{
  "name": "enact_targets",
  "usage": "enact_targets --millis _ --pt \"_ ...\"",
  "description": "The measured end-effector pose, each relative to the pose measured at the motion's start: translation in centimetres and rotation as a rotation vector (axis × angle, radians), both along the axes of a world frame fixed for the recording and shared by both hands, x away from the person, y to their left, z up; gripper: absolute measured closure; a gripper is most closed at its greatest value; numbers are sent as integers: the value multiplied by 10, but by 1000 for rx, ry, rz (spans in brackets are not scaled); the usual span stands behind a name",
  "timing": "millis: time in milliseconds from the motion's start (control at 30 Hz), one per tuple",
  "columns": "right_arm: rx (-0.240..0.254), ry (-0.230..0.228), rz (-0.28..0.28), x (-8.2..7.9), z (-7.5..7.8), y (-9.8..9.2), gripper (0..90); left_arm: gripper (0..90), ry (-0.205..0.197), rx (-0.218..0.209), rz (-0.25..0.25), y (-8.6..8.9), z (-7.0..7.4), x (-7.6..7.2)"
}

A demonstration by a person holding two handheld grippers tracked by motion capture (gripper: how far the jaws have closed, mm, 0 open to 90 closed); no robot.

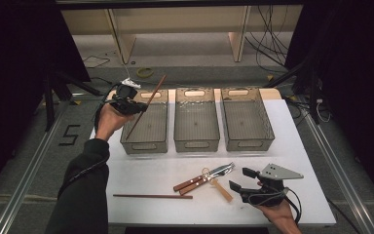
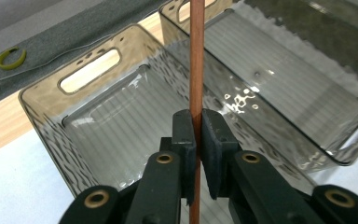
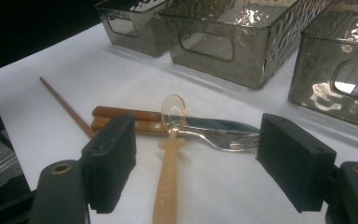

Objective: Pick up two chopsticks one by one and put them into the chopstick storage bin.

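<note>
Middle bin (image 1: 196,126) and right-hand bin (image 1: 246,119) sit side by side at twelve o'clock; knife and fork (image 1: 204,177) cross at six; a spoon (image 1: 220,187), plastic perhaps, beside them; green ring (image 1: 144,72) on the floor at eleven.

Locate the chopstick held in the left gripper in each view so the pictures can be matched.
High view: held chopstick slants over the left bin, clamped by the left gripper.
Left gripper view: chopstick runs straight up the centre between the shut jaws.
Right gripper view: that chopstick is not in it.
Shared landmark: the left bin.

gripper (image 2: 196,140) clamps chopstick (image 2: 196,56) (over bin (image 2: 42,112))
</note>
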State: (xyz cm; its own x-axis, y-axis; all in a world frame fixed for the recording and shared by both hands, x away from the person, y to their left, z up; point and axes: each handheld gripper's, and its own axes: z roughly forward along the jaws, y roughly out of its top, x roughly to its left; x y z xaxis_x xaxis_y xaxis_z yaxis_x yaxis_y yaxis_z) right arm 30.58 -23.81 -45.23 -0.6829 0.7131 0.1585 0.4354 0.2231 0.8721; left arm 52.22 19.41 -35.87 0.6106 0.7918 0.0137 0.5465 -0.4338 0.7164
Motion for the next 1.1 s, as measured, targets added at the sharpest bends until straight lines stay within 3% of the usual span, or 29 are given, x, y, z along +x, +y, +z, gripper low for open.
enact_targets --millis 400,600,733,867,1000,1100 --pt "1 7 3 0 -1 1 290 833 38 -8 76 11 -35 7" --pt "-1 10 4 1 -1 1 289 825 55 -17 108 13 -44 10" --pt "1 7 5 0 -1 0 290 732 68 -42 116 15 -44 8" --pt "0 6 5 0 -1 0 289 558 82 -72 100 15 -42 0" --pt "0 6 4 0 -1 0 289 386 65 -81 63 13 -36 -16" --pt "-2 4 6 0 -1 0 290 330 60 -100 10 11 -32 -32"
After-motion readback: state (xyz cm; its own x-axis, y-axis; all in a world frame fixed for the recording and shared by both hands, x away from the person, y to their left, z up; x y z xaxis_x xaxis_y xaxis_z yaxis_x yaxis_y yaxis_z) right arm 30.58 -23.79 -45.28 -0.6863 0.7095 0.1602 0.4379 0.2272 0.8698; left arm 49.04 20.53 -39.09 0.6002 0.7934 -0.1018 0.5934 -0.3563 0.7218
